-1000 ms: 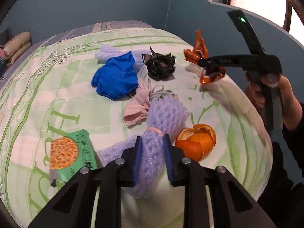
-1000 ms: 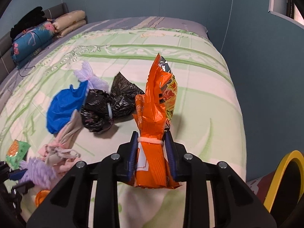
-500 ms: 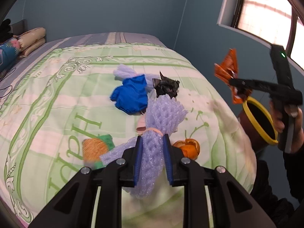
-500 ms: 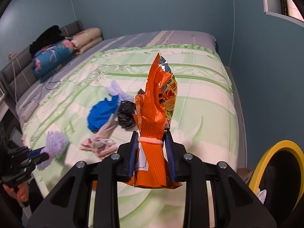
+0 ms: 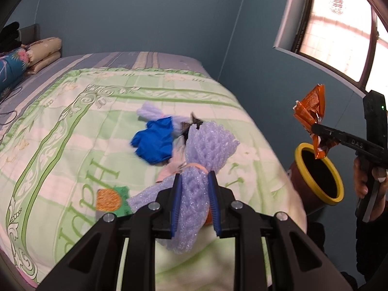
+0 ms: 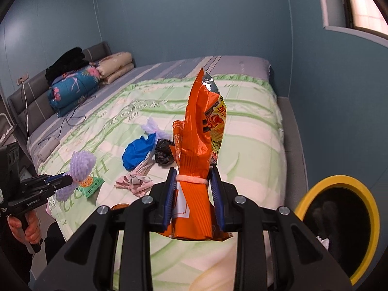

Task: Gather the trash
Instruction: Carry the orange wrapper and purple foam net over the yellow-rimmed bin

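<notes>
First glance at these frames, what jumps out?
The orange snack bag clamped upright in the right gripper, beside the yellow-rimmed bin at the bed's edge. Then the purple foam fruit net pinched in the left gripper, above the green quilt strewn with leftovers.

Both wrist cams sit right behind their tongs, angled down over the bed (image 5: 72, 126); each catches the yellow-rimmed bin (image 6: 339, 181) too.

Big bed (image 6: 254, 131) with green blanket, blue glove (image 6: 137, 151), black bag (image 6: 163, 154), pink cloth (image 6: 137, 181), green packet (image 6: 91, 185), pillows (image 6: 116, 66) on it.
</notes>
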Tool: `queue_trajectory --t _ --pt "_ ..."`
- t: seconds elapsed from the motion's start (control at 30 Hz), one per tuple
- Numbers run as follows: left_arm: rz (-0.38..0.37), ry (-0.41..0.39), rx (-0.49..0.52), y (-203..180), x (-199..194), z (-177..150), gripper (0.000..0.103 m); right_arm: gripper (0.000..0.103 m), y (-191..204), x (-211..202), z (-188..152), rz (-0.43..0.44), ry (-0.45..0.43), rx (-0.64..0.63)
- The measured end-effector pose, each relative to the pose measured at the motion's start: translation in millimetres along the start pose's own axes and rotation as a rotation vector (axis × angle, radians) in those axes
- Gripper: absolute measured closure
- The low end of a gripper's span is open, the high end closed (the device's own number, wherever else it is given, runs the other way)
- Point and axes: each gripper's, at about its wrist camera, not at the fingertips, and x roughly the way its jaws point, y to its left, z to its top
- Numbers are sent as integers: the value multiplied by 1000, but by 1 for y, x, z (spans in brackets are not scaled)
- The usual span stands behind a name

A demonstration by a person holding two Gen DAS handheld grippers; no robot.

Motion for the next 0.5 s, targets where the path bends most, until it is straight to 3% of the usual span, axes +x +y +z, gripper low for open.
queue_trajectory --t 0.5 --pt "-166 -39 94 -112 21 44 83 76 -75 -82 -10 -110 -142 105"
